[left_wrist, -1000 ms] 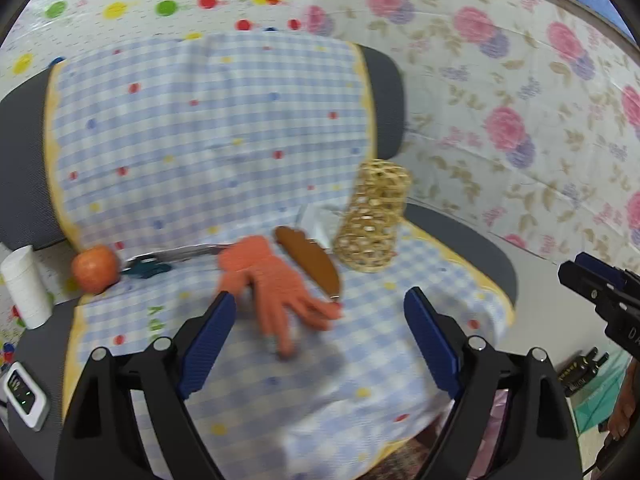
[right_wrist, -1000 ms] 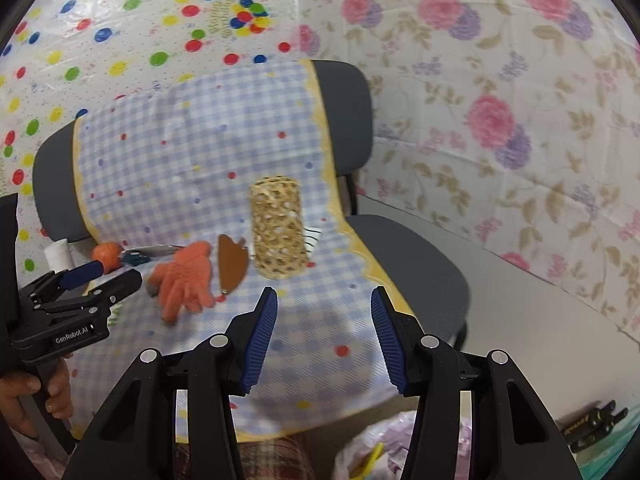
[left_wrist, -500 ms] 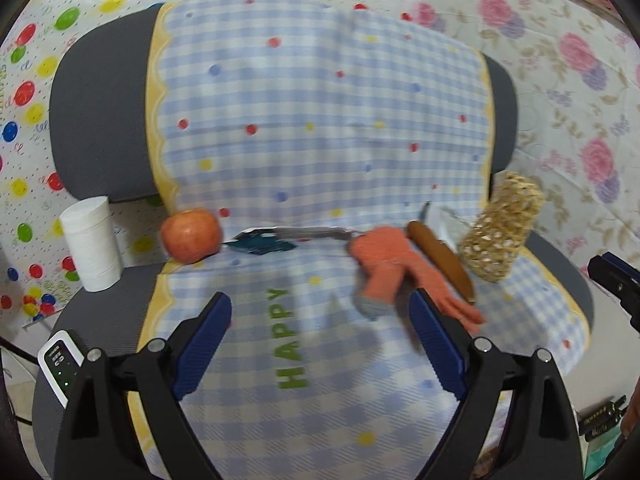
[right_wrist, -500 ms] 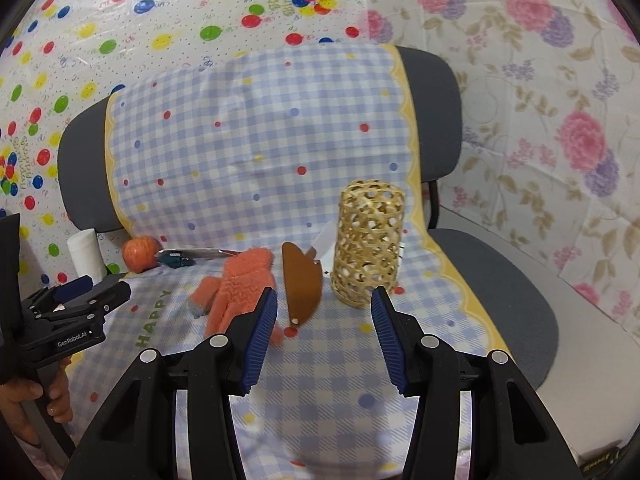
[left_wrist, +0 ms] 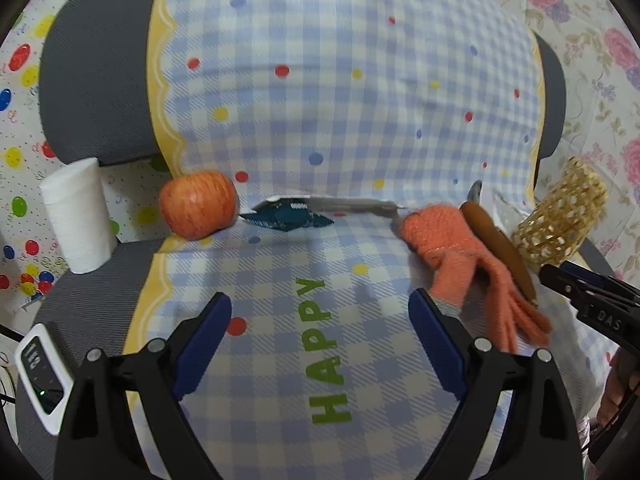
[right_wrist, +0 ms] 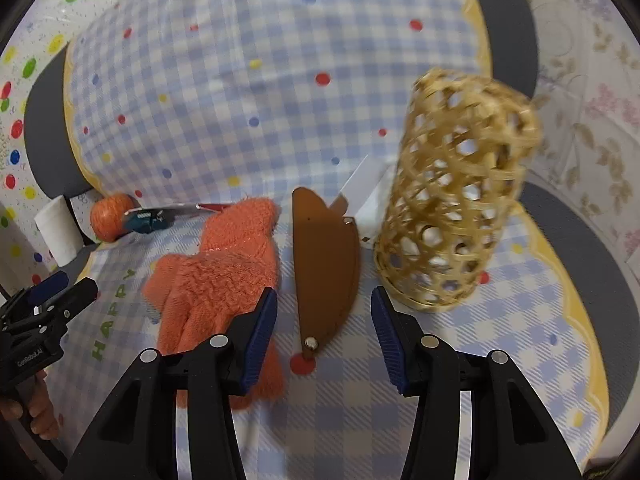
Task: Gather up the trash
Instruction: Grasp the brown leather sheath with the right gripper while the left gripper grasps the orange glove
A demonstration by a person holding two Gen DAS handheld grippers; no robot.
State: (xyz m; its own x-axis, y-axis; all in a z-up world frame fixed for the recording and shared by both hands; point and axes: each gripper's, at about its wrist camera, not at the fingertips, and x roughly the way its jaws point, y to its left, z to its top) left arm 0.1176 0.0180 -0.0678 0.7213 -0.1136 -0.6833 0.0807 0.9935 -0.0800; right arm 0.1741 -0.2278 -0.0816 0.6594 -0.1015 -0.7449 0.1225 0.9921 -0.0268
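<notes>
A crumpled teal and silver wrapper (left_wrist: 294, 212) (right_wrist: 150, 218) lies at the back of the checked chair seat, beside a red apple (left_wrist: 198, 204) (right_wrist: 110, 216). An orange knit glove (left_wrist: 464, 256) (right_wrist: 216, 276), a brown leather pouch (right_wrist: 324, 264) (left_wrist: 500, 248) and white paper scraps (right_wrist: 360, 188) lie to the right. My left gripper (left_wrist: 320, 332) hovers open over the seat, short of the wrapper. Just above the brown pouch, my right gripper (right_wrist: 324, 324) is open with nothing between its fingers.
A woven bamboo basket (right_wrist: 456, 216) (left_wrist: 560, 224) stands on its end right of the pouch. A white paper roll (left_wrist: 78, 216) stands at the seat's left edge, a small white device (left_wrist: 42, 376) in front of it. Patterned sheets cover the walls behind the chair.
Both grippers have come down closer to the seat. The left view swung left from the glove toward the apple and wrapper; the right view closed in on the pouch and basket.
</notes>
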